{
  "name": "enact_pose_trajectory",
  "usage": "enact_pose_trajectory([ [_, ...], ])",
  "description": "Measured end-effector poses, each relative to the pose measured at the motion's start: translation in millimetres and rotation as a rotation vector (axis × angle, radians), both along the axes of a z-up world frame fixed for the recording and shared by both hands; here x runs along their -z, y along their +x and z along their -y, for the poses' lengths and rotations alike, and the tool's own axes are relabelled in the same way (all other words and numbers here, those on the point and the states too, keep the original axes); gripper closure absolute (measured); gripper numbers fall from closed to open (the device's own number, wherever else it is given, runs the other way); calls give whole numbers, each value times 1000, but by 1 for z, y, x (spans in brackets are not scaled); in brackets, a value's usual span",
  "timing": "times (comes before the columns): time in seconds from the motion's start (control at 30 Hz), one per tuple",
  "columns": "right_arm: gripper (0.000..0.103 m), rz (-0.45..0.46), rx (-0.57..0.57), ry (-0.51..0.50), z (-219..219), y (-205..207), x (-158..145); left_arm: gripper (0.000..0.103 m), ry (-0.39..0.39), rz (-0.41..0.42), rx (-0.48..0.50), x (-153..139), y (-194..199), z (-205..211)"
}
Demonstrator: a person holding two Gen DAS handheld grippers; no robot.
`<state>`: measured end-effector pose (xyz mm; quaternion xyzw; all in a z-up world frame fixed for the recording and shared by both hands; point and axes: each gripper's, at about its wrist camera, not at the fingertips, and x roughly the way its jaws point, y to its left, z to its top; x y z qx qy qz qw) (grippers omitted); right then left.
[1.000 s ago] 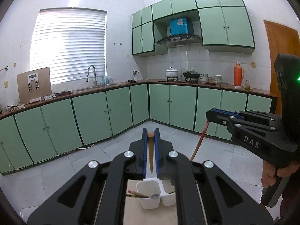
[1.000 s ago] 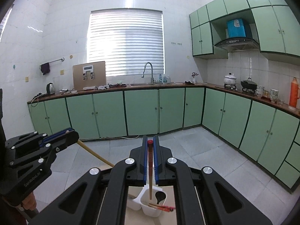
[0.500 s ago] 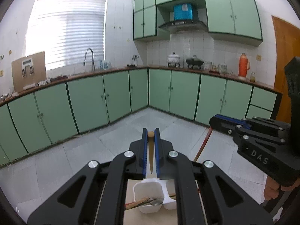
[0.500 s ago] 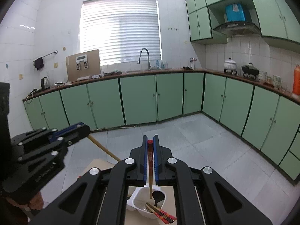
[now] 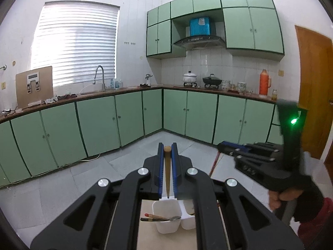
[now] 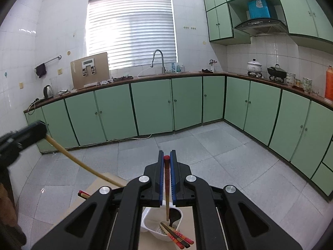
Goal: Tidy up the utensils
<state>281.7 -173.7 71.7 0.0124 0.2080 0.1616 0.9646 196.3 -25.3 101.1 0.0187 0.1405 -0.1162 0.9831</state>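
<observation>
Left gripper: fingers pressed on a plain wooden chopstick, thick butt up between the blue pads, thin tip down over the white divided holder. Long axis near upright.

Right gripper: fingers pinched on a red-topped chopstick, red cap up, pale tip down inside the holder, beside a dark spoon bowl. Long axis near upright.

Holder: stood on the tan table, towards its far edge. One compartment held a chopstick and a metal spoon lying crosswise; red-patterned chopsticks leaned out over the near rim.

Loose item: a red-tipped chopstick lay at the table's left edge.

Risks, as judged:
- The wooden tip hung above the holder's far wall; released there, it could strike the rim and drop outside.
- The crosswise pieces could block a stick from seating upright.
- Both grippers worked over one small holder; a knock could tip it.
</observation>
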Motion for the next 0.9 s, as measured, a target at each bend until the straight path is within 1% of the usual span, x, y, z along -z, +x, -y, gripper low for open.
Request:
enact_pose_trajectory([
  [0.07, 97, 1, -1, -4, -3, -1, 0, 97, 4, 9, -1, -2, -2, 1],
  [0.13, 97, -5, -5, -7, -6, 0, 3, 97, 3, -7, 2, 1, 1, 2],
  [0.3, 97, -32, -8, -13, -9, 3, 15, 97, 12, -92, -3, 29, 25, 9],
  [0.47, 97, -50, -10, -19, -11, 2, 28, 97, 43, -157, -19, 60, 46, 13],
  [0.53, 97, -56, -10, -24, -12, 1, 32, 97, 58, -170, -22, 70, 51, 16],
  [0.63, 97, -79, -17, -31, -14, 1, 40, 97, 61, -200, -20, 82, 56, 15],
  [0.7, 97, -88, -18, -36, -14, 0, 45, 95, 70, -214, -22, 88, 59, 15],
  [0.73, 96, -89, -16, -35, -14, -2, 47, 93, 72, -221, -23, 89, 60, 14],
  [0.77, 92, -92, -15, -34, -13, -3, 48, 87, 71, -226, -24, 91, 60, 14],
  [0.8, 90, -92, -16, -30, -12, -5, 48, 84, 68, -228, -27, 92, 60, 12],
  [0.83, 89, -89, -13, -27, -10, -7, 48, 77, 67, -226, -31, 92, 59, 12],
  [0.87, 84, -85, -9, -25, -9, -9, 47, 73, 64, -222, -34, 91, 57, 11],
  [0.9, 78, -78, -4, -21, -7, -12, 46, 72, 63, -218, -35, 90, 55, 10],
])
